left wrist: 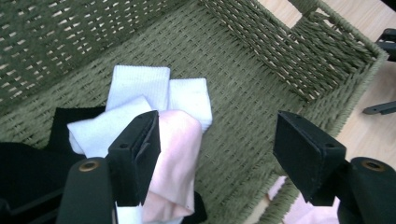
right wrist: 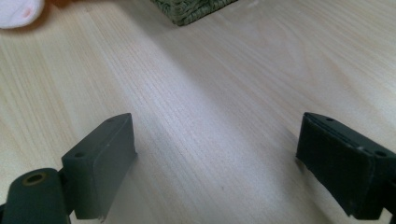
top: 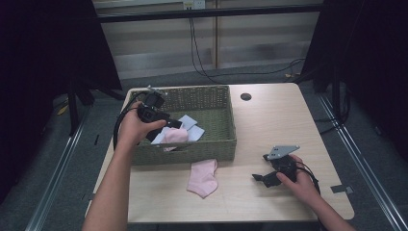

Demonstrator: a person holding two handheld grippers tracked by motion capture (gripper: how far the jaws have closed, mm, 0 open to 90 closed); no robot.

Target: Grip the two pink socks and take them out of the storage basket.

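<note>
Pink sock [left wrist: 175, 163] lay against one pad of my left gripper [left wrist: 217, 154], whose jaws gaped wide over the white socks [left wrist: 140, 86] inside the woven basket [left wrist: 299, 60], close under its near wall. My right gripper [right wrist: 215, 158] stood spread above bare table [right wrist: 224, 84].

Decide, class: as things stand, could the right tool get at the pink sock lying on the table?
Probably yes. The right tool is open, and bare table lies between it and the pink sock; the basket stands behind the sock.

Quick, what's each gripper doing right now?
Left gripper: open over the basket, pink sock against one jaw, not gripped.
Right gripper: open, empty, over the table.
</note>
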